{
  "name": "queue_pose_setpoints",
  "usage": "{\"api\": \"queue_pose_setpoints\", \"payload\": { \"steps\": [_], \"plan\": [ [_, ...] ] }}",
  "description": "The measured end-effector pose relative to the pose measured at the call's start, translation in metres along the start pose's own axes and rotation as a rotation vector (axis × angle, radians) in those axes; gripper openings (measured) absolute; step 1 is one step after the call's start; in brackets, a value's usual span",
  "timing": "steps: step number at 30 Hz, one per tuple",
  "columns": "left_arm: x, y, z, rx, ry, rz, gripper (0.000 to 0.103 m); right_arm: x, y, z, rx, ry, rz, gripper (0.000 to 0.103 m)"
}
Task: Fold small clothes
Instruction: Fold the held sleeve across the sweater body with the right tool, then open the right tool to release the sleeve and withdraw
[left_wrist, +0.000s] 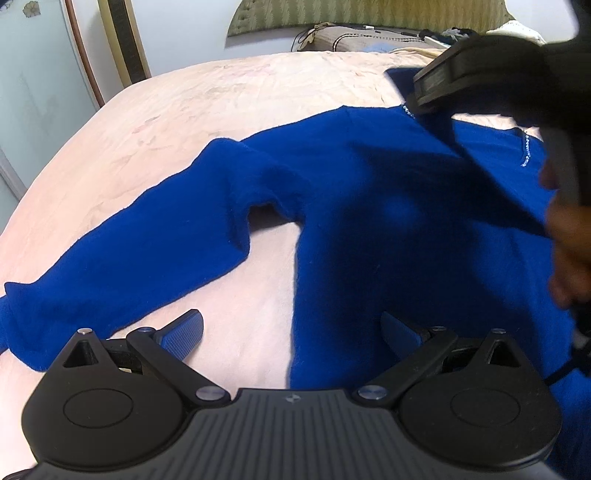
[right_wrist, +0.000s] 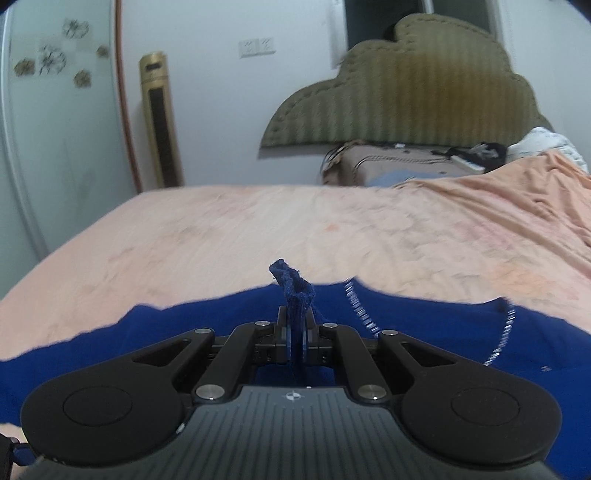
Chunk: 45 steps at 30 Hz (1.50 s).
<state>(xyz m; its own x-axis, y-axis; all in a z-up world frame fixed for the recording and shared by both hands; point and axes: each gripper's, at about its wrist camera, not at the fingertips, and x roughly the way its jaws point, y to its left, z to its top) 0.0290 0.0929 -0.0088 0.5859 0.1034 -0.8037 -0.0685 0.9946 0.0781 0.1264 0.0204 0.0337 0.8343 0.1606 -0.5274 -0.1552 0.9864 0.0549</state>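
- Blue sweater (left_wrist: 351, 192): fuzzy knit, spread on the peach bedsheet (left_wrist: 221, 96); one sleeve (left_wrist: 122, 266) lies out to the left in the left wrist view, body runs down toward the near edge; a line of small sparkling beads (right_wrist: 360, 310) trims the neck area
- Right gripper (right_wrist: 295, 332): jaws nearly closed, pinching a tuft of the sweater's blue fabric that pokes up between the pads; in the left wrist view it appears as a dark, blurred shape over the garment's upper right, with part of a hand (left_wrist: 565, 236) behind it
- Left gripper (left_wrist: 291, 328): jaws spread wide, holding nothing; it hangs over the bare strip of sheet between sleeve and body, one blue pad (left_wrist: 181, 334) near the sleeve, the other over the body's edge
- Step in hand, as judged: carrying the pinched part across the body to make a fold
- To do it well: keep the pinch firm, since thick knit can slip; lift only enough to clear the layer beneath; lay the fabric flat and square to the body; use the free gripper to pin the body so it does not drag
- Surroundings: padded headboard (right_wrist: 406, 85), pillow (right_wrist: 388, 162), tall gold standing unit (right_wrist: 160, 118) by the wall
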Motion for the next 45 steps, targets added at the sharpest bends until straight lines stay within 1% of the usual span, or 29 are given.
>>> {"api": "queue_pose_setpoints", "payload": {
  "steps": [4,7,8,9,11,12,13,14,16,19,22,23,26,27,29,30,33,34,35,36,38,40,45],
  "plan": [
    [0.004,0.004,0.000,-0.010,0.005,-0.003,0.103,0.016,0.013,-0.009,-0.022,0.049,0.013,0.011],
    [0.007,0.006,0.000,-0.019,0.010,-0.004,0.103,0.024,0.016,-0.015,-0.012,0.077,0.037,0.011],
    [0.006,0.006,-0.001,-0.019,0.011,-0.003,0.103,0.027,0.015,-0.017,-0.001,0.095,0.058,0.017],
    [0.006,0.006,-0.001,-0.017,0.009,-0.001,0.103,0.030,0.012,-0.019,0.023,0.119,0.093,0.023],
    [0.005,0.006,-0.001,-0.013,0.002,0.004,0.103,0.037,-0.001,-0.021,0.122,0.180,0.207,0.037],
    [0.005,0.006,0.000,-0.015,0.001,0.008,0.103,0.035,-0.011,-0.023,0.204,0.187,0.272,0.037],
    [0.004,0.007,0.000,-0.020,0.000,0.007,0.103,0.031,-0.020,-0.023,0.261,0.178,0.303,0.037],
    [0.004,0.007,0.000,-0.025,-0.003,0.006,0.103,0.026,-0.028,-0.023,0.308,0.162,0.327,0.037],
    [0.004,0.007,0.002,-0.028,-0.007,0.010,0.103,0.017,-0.037,-0.024,0.357,0.140,0.355,0.035],
    [0.003,0.005,0.002,-0.031,-0.009,0.018,0.103,0.015,-0.035,-0.027,0.348,0.177,0.331,0.034],
    [0.001,0.005,0.003,-0.032,-0.008,0.025,0.103,0.025,-0.026,-0.034,0.295,0.267,0.274,0.034],
    [0.000,0.005,0.003,-0.031,-0.011,0.028,0.103,0.027,-0.023,-0.036,0.278,0.286,0.256,0.035],
    [-0.003,0.006,0.003,-0.033,-0.013,0.041,0.103,0.016,-0.023,-0.035,0.278,0.259,0.255,0.036],
    [-0.003,0.006,0.003,-0.037,-0.012,0.040,0.103,0.009,-0.023,-0.033,0.282,0.242,0.265,0.037],
    [-0.004,0.007,0.005,-0.041,-0.015,0.041,0.103,-0.003,-0.024,-0.031,0.270,0.213,0.266,0.044],
    [-0.004,0.006,0.005,-0.041,-0.016,0.046,0.103,-0.008,-0.024,-0.031,0.253,0.211,0.252,0.049],
    [-0.005,0.005,0.006,-0.039,-0.020,0.053,0.103,-0.019,-0.022,-0.035,0.167,0.220,0.160,0.050],
    [-0.005,0.005,0.006,-0.038,-0.021,0.055,0.103,-0.022,-0.021,-0.036,0.141,0.219,0.138,0.052],
    [-0.005,0.004,0.006,-0.038,-0.021,0.057,0.103,-0.024,-0.021,-0.037,0.122,0.216,0.121,0.055],
    [-0.006,0.003,0.006,-0.037,-0.021,0.060,0.103,-0.030,-0.022,-0.040,0.111,0.210,0.111,0.060],
    [-0.007,0.002,0.005,-0.035,-0.021,0.065,0.103,-0.038,-0.028,-0.044,0.107,0.199,0.102,0.063],
    [-0.008,0.000,0.005,-0.032,-0.021,0.069,0.103,-0.044,-0.035,-0.046,0.106,0.188,0.087,0.065],
    [-0.011,-0.005,0.005,-0.026,-0.025,0.091,0.103,-0.060,-0.049,-0.051,0.109,0.158,0.050,0.073]
  ]
}}
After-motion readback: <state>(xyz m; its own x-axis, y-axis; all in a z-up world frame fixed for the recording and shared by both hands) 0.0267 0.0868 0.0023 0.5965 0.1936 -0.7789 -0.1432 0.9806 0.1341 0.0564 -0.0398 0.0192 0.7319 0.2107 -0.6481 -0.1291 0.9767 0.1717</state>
